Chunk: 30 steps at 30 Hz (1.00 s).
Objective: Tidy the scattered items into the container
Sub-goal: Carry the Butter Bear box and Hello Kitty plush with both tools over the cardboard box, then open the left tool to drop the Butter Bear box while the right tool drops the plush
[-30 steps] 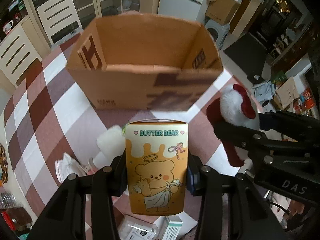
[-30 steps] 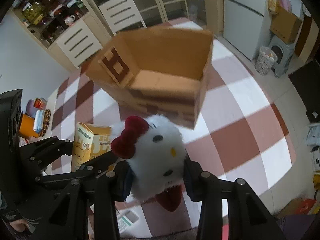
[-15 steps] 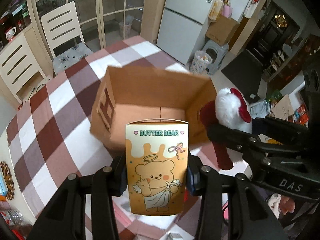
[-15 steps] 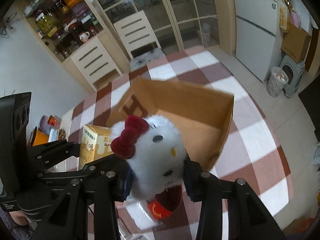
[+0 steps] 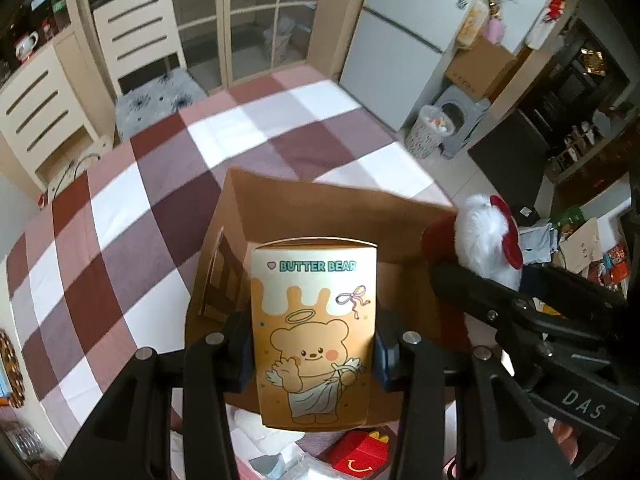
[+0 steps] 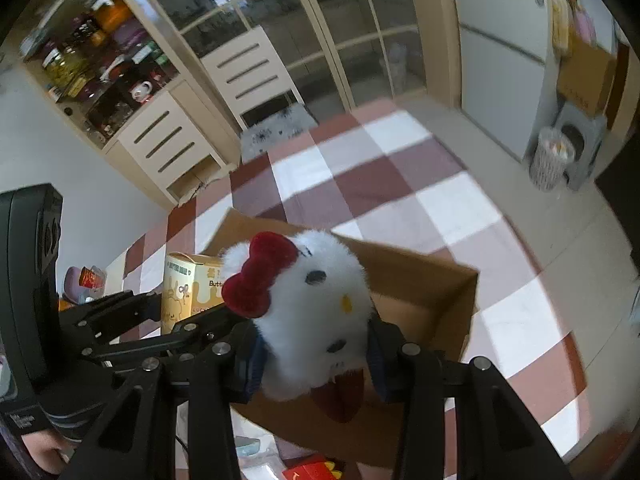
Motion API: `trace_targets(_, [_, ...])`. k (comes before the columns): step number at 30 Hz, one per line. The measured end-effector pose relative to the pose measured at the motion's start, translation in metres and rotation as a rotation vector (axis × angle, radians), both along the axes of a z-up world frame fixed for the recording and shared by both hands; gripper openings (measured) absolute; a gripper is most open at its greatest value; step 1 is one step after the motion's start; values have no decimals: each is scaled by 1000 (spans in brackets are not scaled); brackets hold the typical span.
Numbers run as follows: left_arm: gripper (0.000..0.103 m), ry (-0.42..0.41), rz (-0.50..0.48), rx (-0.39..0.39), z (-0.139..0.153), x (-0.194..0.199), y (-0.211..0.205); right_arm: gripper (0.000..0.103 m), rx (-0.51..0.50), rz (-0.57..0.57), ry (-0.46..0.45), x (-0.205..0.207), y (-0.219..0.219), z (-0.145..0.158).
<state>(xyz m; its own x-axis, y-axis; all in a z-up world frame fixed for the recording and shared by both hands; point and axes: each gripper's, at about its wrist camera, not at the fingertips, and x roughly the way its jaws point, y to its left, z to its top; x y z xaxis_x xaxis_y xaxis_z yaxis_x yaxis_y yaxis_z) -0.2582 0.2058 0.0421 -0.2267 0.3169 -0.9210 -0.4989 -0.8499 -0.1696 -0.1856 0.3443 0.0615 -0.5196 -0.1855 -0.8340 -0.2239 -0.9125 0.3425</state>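
Jaws clamp both loads: left gripper (image 5: pixel 314 354) grips the Butter Bear carton (image 5: pixel 314 336) (upright), right gripper (image 6: pixel 314 364) the plush toy (image 6: pixel 308 316).

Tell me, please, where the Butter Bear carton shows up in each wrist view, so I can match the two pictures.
Left wrist: Butter Bear carton at lower centre, clamped between the left gripper pads, printed face to the camera.
Right wrist: same carton at middle left, partly hidden behind the plush toy.
Shared landmark: the open cardboard box on the checked tablecloth.
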Motion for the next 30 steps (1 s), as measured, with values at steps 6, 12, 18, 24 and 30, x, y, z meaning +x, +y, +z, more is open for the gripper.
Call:
trace_targets(6, [45,-16,-1,-43,-23,0,1,42,-34,5,-64,-5,-2,-32])
trace_targets(12, [45,-22,-14,-68,-37,2,3,42,-5,22,-102,-6,-5,-43])
trace_targets(18, [45,-32,-15,-77,-45,1,3,43,-4,23,-141,-11,-3,-54])
trace_targets(24, [46,-37,-11,-84,-49,0,3,43,-7,18,-155,-13,-3,-58])
trace_targets(30, [46,-57,-13,-90,-55,1,3,43,-18,7,-178,-14,-2,-63])
